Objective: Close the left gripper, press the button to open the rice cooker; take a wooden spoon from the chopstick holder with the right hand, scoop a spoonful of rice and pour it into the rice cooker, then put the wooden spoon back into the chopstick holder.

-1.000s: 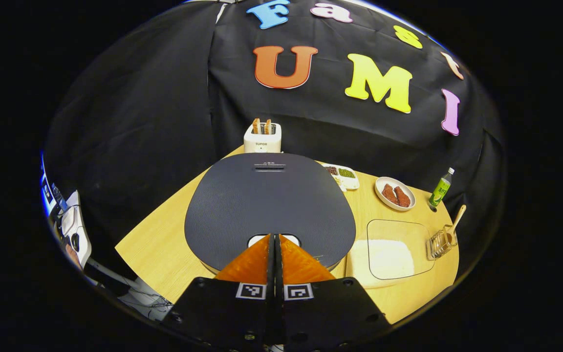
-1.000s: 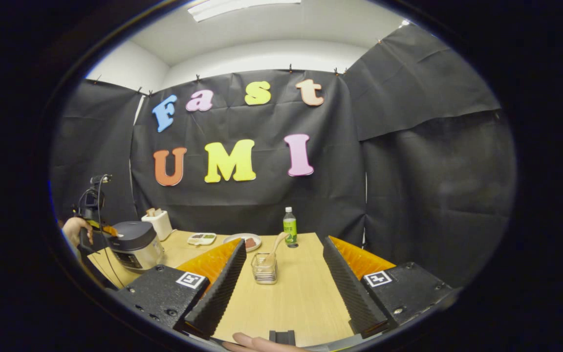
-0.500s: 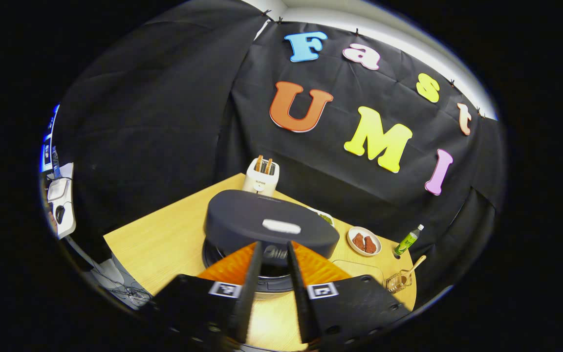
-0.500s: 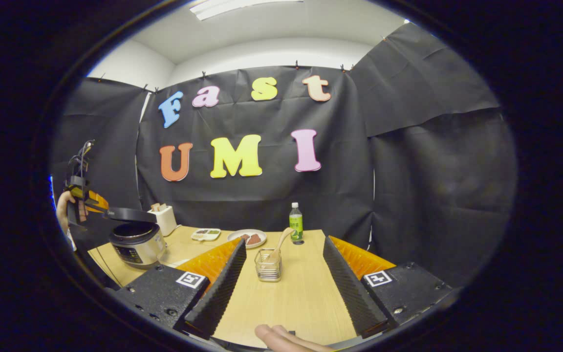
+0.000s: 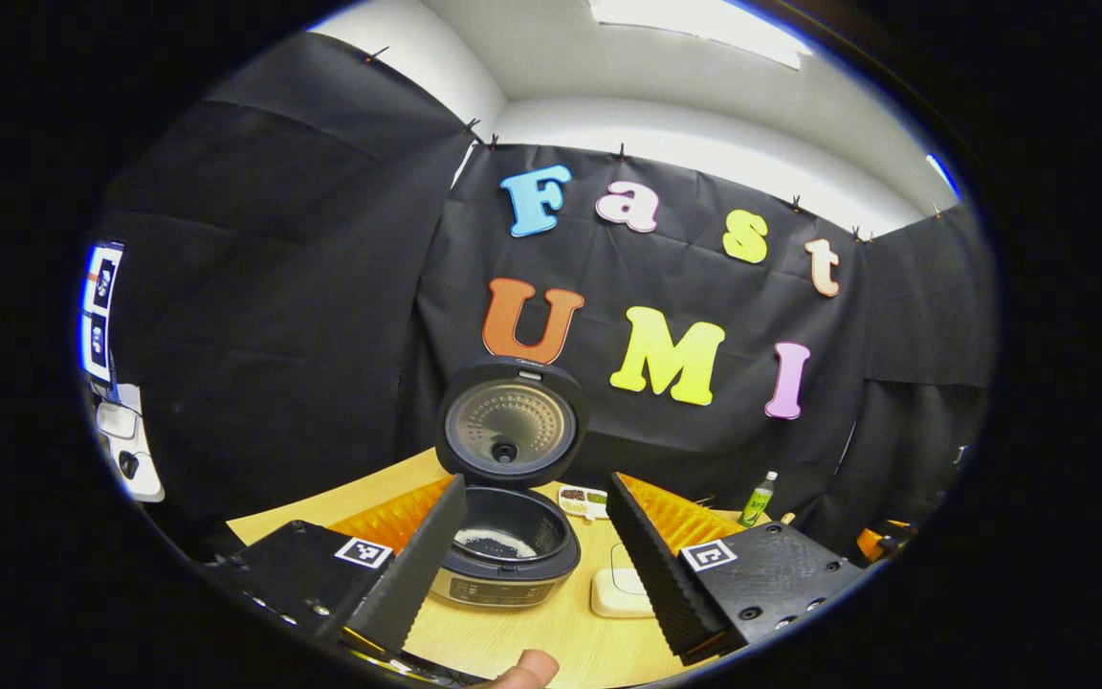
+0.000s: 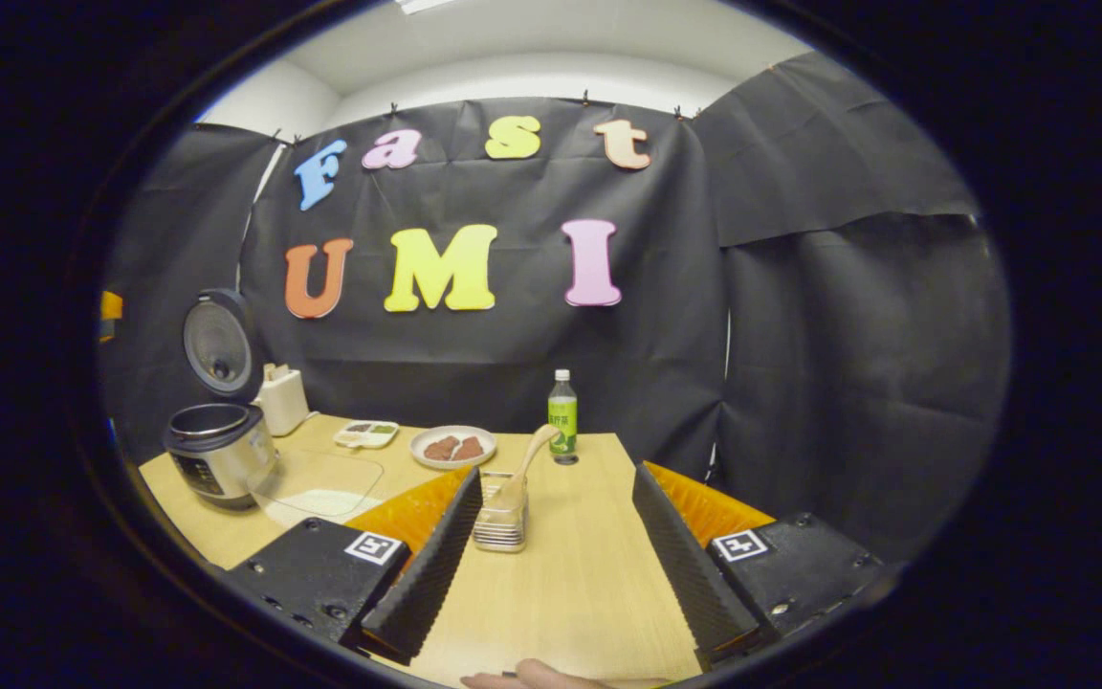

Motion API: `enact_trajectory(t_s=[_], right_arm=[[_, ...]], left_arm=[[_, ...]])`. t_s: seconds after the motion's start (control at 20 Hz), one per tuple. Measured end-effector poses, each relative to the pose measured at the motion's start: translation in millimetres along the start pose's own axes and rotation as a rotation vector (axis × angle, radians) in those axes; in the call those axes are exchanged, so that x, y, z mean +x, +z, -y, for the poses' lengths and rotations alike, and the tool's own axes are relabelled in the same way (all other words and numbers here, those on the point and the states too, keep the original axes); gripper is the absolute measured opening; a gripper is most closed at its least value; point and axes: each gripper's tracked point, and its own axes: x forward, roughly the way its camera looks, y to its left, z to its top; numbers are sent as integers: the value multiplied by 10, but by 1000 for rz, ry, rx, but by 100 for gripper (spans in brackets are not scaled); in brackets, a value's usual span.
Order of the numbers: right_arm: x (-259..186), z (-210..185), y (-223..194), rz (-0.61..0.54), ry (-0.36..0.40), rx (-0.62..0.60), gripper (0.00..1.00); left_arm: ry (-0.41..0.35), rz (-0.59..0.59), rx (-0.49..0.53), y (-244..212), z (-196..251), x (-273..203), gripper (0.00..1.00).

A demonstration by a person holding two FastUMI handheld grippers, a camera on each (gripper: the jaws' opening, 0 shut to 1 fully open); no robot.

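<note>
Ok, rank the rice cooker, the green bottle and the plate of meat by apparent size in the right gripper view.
1. Rice cooker, lid up: clearly largest.
2 and 3. Green bottle and plate of meat: the bottle is taller, the plate wider, so I won't rank them; both stand at similar depth.

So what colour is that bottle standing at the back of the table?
The bottle is green with a white cap, clearest in the right gripper view.

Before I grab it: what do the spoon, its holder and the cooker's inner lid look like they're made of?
Spoon: pale, matte, looks like wood, tan with no shine. Chopstick holder: seems to be thin metal wire or clear ribbed plastic, see-through with fine horizontal lines; hard to tell which. Rice cooker inner lid: likely brushed metal, a grey dimpled disc with a dull sheen, set in a dark rim that is probably plastic.
</note>
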Motion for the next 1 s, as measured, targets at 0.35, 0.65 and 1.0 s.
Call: enact_trajectory(t_s=[0.35,0.65,1.0], right_arm=[[967,-284,-472,-95,101,161,100],[1802,-446,-691,-167,132,138,100],[2515,-494,-744,-301,111,193,99]], left_arm=[[-52,15,72,-249,214,-407,94],[-66,7,192,-517,386,-515,94],[-56,10,167,-521,425,-603,94]])
